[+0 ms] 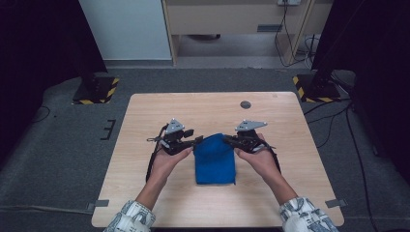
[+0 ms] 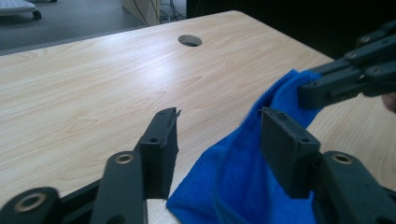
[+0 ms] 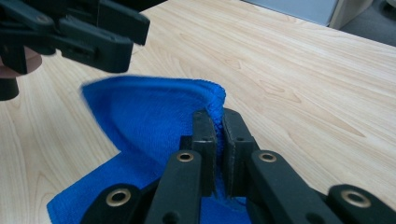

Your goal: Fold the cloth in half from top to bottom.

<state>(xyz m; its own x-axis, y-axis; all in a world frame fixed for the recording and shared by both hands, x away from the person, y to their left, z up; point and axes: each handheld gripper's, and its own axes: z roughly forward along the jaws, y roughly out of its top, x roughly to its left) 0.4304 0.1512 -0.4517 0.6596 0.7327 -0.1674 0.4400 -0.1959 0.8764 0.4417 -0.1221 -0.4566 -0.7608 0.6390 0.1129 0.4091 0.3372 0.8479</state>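
Right gripper [image 3: 215,123] fingers clenched on far right corner of blue cloth [image 3: 149,112], edge pinched between both pads and lifted off the desk [image 3: 299,60]. Left gripper [image 2: 217,135] fingers released, spread apart at the cloth's far left corner, fabric lying between them, not gripped. Cloth sits mid-desk, near part flat, far edge raised. Round cable hole [image 1: 245,104] further back on desk.

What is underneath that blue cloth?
The blue cloth lies on the wooden table. Its far edge is lifted, pinched by the right gripper. Whatever lies beneath the flat part is covered.
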